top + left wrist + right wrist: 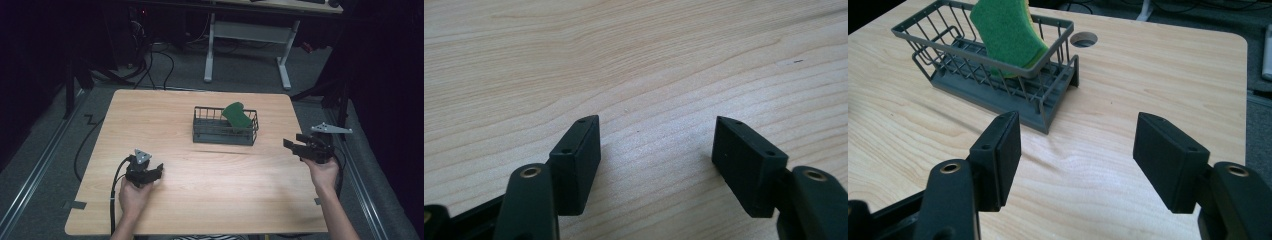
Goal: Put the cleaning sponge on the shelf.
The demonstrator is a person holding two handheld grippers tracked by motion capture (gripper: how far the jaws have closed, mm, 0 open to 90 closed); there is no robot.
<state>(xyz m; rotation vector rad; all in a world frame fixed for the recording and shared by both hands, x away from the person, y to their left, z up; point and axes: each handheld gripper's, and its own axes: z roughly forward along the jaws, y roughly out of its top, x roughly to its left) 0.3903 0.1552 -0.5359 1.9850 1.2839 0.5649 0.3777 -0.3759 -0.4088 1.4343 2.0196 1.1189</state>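
Where carpet spreads, table (pixel 200 200) stands.

Your left hand (pixel 131 194) held the left gripper (pixel 159 171) low, jaws spread apart and gripping nothing. Your right hand (pixel 323 172) held the right gripper (pixel 289 144) raised, jaws likewise parted wide and unloaded.

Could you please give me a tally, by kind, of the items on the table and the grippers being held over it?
Wire baskets: 1, the grey basket
Sponges: 1, the green sponge leaning in the basket
Grippers: 2, the left gripper and the right gripper, both open and holding nothing
Total: 4
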